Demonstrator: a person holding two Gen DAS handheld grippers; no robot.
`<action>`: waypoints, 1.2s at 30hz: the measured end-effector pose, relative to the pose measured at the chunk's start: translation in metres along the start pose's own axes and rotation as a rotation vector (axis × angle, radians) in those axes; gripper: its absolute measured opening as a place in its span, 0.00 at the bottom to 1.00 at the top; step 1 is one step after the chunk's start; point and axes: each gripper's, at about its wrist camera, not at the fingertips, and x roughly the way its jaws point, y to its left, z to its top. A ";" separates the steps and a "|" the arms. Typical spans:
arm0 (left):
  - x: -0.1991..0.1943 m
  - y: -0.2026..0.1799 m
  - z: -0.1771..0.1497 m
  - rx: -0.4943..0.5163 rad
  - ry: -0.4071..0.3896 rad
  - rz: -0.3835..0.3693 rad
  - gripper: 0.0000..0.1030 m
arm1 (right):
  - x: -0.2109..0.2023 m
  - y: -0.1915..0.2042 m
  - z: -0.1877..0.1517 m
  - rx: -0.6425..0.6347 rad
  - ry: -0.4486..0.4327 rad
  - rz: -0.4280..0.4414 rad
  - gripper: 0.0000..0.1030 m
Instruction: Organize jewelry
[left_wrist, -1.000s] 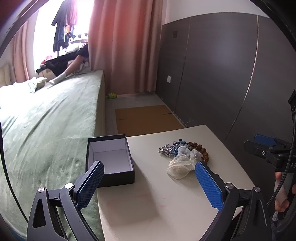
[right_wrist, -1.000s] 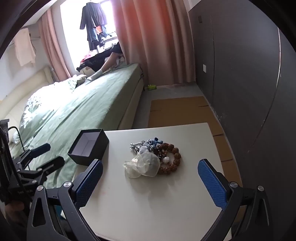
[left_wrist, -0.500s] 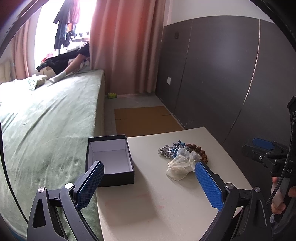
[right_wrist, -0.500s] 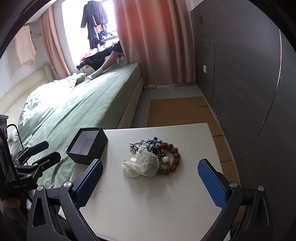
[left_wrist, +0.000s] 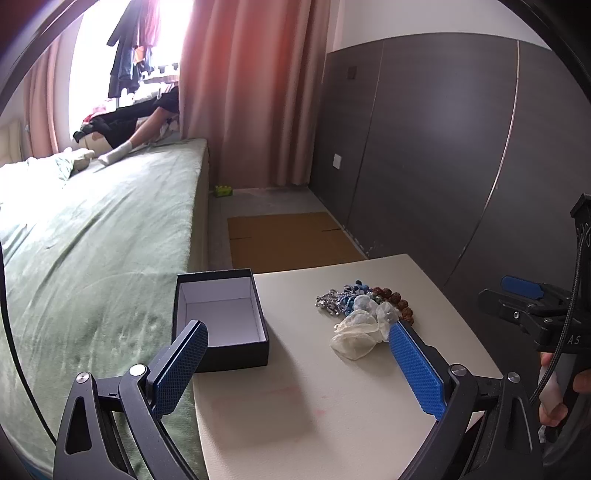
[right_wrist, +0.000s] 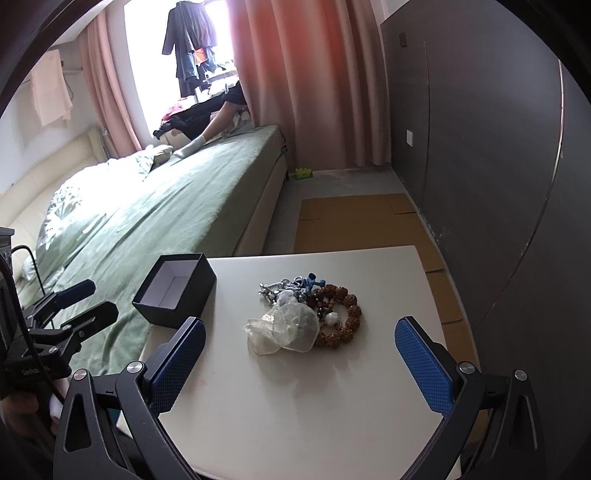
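A pile of jewelry (right_wrist: 308, 299) lies on the white table (right_wrist: 295, 398): a brown bead bracelet (right_wrist: 347, 317), blue and silver chains (right_wrist: 295, 286), and a sheer pouch (right_wrist: 288, 328) on top. The same pile (left_wrist: 364, 310) shows in the left wrist view. A black box (left_wrist: 221, 317) with a white inside stands open and empty at the table's left edge, also seen as the box (right_wrist: 175, 290). My left gripper (left_wrist: 295, 373) is open, nearer than the box and pile. My right gripper (right_wrist: 299, 365) is open, short of the pile, holding nothing.
A green bed (right_wrist: 147, 206) runs along the table's left side, with a person's leg and white sock (right_wrist: 194, 146) at its far end. Flattened cardboard (right_wrist: 354, 221) lies on the floor beyond the table. A dark panelled wall (right_wrist: 480, 147) stands on the right.
Both views have shifted slightly; the table and jewelry sit a little lower in the frames. Box, pile and both open grippers are otherwise as before.
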 end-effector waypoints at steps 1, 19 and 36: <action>0.000 0.000 0.001 -0.001 -0.001 -0.001 0.96 | 0.000 0.000 0.000 0.001 -0.001 0.002 1.00; -0.004 0.001 -0.001 -0.003 -0.008 -0.002 0.96 | -0.003 -0.004 0.001 0.006 -0.006 0.002 1.00; 0.011 -0.003 0.003 -0.013 0.009 -0.021 0.96 | -0.001 -0.005 0.004 0.029 0.001 0.016 1.00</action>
